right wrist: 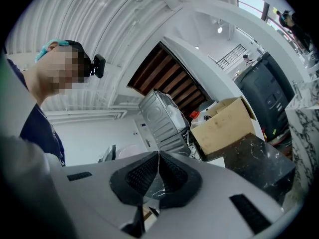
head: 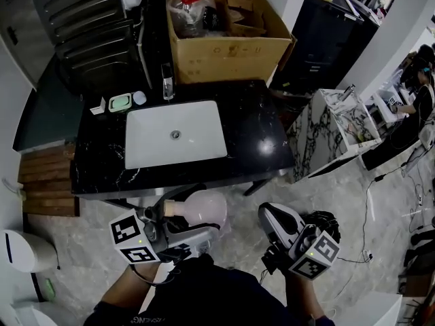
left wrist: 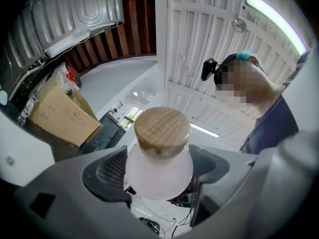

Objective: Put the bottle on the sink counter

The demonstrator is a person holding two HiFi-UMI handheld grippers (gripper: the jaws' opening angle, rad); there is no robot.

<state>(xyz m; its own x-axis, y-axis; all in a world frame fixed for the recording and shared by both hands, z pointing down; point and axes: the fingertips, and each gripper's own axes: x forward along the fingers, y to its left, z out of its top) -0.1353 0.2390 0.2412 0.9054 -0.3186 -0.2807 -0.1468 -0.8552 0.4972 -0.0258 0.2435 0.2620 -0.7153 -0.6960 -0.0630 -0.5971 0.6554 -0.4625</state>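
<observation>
A round frosted bottle (head: 206,208) with a wooden stopper lies sideways in my left gripper (head: 175,217), just in front of and below the black sink counter (head: 262,138). In the left gripper view the bottle (left wrist: 159,171) fills the gap between the two dark pads, stopper end pointing away, and the left gripper (left wrist: 159,178) is shut on it. My right gripper (head: 273,219) hangs to the right of the bottle, clear of the counter's front edge. In the right gripper view its pads meet with nothing between them, so the right gripper (right wrist: 158,177) is shut.
A white basin (head: 204,138) is set into the counter, with a faucet (head: 167,80) and a green soap dish (head: 120,102) behind it. A cardboard box (head: 231,36) and a plastic jug (head: 190,9) stand at the back. A marble-patterned cabinet (head: 333,131) stands right; wooden boards (head: 46,182) lie left.
</observation>
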